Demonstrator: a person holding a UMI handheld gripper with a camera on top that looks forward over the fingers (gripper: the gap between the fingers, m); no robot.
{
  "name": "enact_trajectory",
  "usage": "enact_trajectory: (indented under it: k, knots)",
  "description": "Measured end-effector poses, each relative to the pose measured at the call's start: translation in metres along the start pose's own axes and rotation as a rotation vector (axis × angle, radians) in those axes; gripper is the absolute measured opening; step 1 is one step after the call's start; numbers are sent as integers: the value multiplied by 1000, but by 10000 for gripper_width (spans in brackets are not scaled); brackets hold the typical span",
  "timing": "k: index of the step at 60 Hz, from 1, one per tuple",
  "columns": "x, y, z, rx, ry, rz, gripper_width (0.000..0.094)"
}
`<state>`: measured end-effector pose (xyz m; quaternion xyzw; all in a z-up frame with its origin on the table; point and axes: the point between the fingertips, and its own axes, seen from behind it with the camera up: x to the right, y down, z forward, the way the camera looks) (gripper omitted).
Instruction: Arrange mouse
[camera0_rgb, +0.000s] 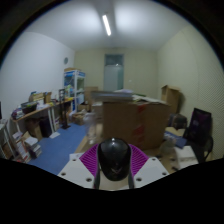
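Note:
A black computer mouse (113, 159) sits between my gripper's two fingers, lifted high above the floor. The purple pads (90, 158) press against its two sides. My gripper (113, 165) is shut on the mouse. The mouse's rounded back faces the camera and hides the fingertips behind it.
A room lies ahead. Stacked cardboard boxes (135, 122) stand in the middle. A cluttered desk (40, 112) and a shelf (73, 85) line the left wall. A black chair (198, 130) stands at the right. A door (114, 72) is at the far wall.

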<state>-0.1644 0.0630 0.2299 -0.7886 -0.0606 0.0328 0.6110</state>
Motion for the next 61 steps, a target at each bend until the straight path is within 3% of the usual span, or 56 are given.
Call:
enact_trajectory:
  k: [6, 15, 21, 31, 35, 36, 37, 42, 43, 47, 51, 61]
  knots:
    - [77, 0, -26, -10, 78, -4, 379]
    - [140, 104, -34, -187, 130, 24, 380]
    - [139, 179, -31, -305, 99, 45, 381]
    - [113, 262, -20, -436, 11, 27, 407]
    - [111, 259, -19, -409, -1, 2, 450]
    - [112, 256, -19, -409, -2, 2, 538]
    - [113, 258, -17, -420, -5, 6, 505]
    - [112, 260, -20, -464, -11, 58, 594]
    - [111, 259, -23, -471, -13, 71, 686]
    - [110, 254, -35, -484, -17, 111, 881]
    - [111, 239, -54, -471, -20, 124, 837]
    - [117, 209, -127, -440, -2, 198, 841]
